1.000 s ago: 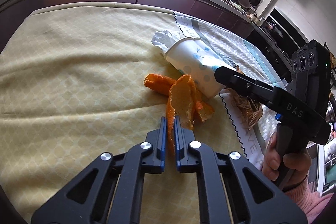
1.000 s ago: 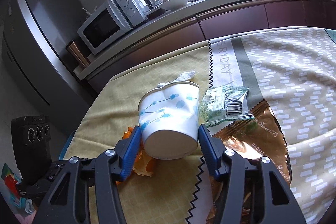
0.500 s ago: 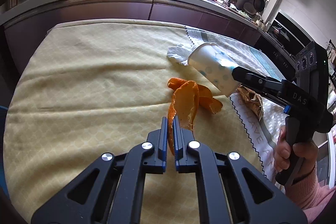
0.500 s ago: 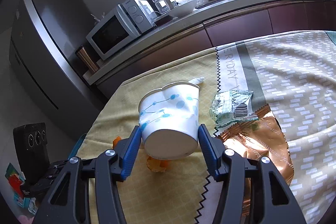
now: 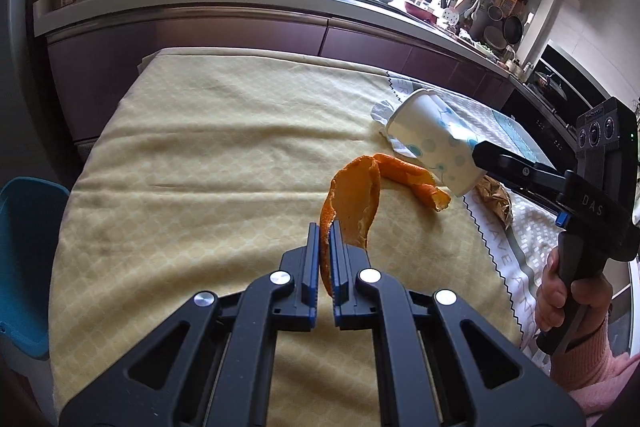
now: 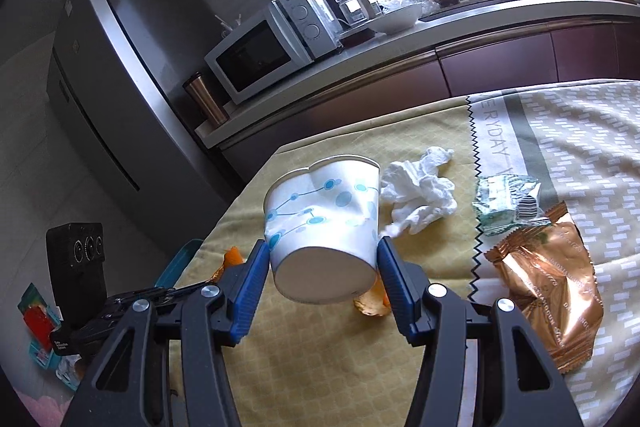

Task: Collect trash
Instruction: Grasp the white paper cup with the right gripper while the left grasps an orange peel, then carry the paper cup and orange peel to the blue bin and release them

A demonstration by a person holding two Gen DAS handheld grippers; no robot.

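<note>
One tissue (image 6: pixel 418 193), right view only

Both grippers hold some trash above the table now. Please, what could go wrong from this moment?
1. The left gripper pinches only one end of the long orange peel; the rest hangs free and could tear or slip out.
2. The right gripper squeezes the paper cup near its base; the wall is already dented, so it may crumple and drop.
3. The tissue, green wrapper and copper bag lie close by and could be swept aside.

orange peel (image 5: pixel 352 199) | white cup (image 6: pixel 324 223), blue dots | yellow tablecloth (image 5: pixel 200 163)
</note>
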